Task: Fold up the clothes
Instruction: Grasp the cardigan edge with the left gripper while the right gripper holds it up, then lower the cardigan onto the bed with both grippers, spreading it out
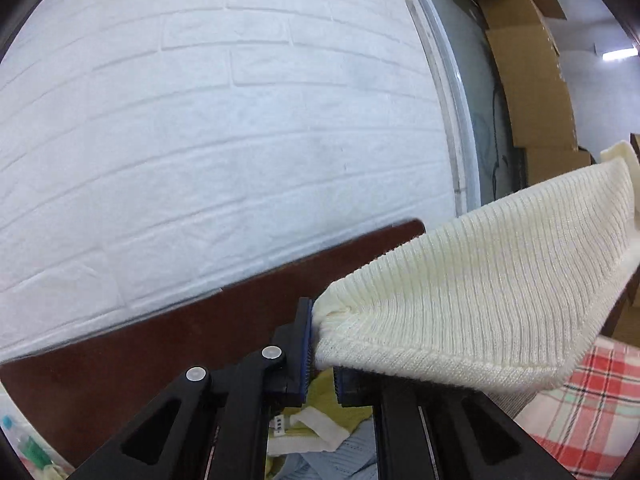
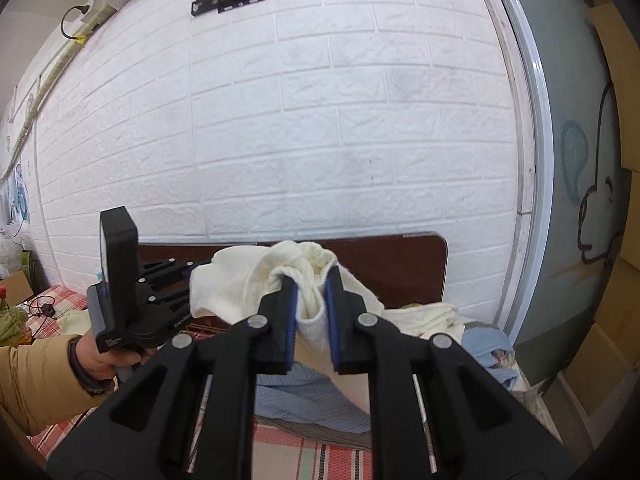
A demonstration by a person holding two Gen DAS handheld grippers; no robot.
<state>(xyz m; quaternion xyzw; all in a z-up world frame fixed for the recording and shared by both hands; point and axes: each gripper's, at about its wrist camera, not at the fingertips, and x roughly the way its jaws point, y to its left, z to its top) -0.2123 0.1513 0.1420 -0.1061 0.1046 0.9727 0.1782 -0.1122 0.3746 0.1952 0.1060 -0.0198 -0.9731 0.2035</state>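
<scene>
A cream ribbed knit sweater (image 1: 480, 280) is held up in the air between both grippers. My left gripper (image 1: 320, 344) is shut on one bunched corner of it, and the knit stretches away to the right. My right gripper (image 2: 311, 300) is shut on another bunched part of the sweater (image 2: 308, 276). The left gripper's body (image 2: 120, 280) shows in the right wrist view at the left, held by a hand in a tan sleeve. The sweater's lower part is hidden behind my fingers.
A dark brown headboard (image 2: 400, 264) stands against a white brick wall (image 2: 280, 120). Below lie a light blue knit (image 2: 312, 396), a yellow garment (image 1: 324, 396) and a red plaid bedsheet (image 1: 580, 400). Cardboard boxes (image 1: 532, 80) stack at the right beside a glass door (image 2: 572, 160).
</scene>
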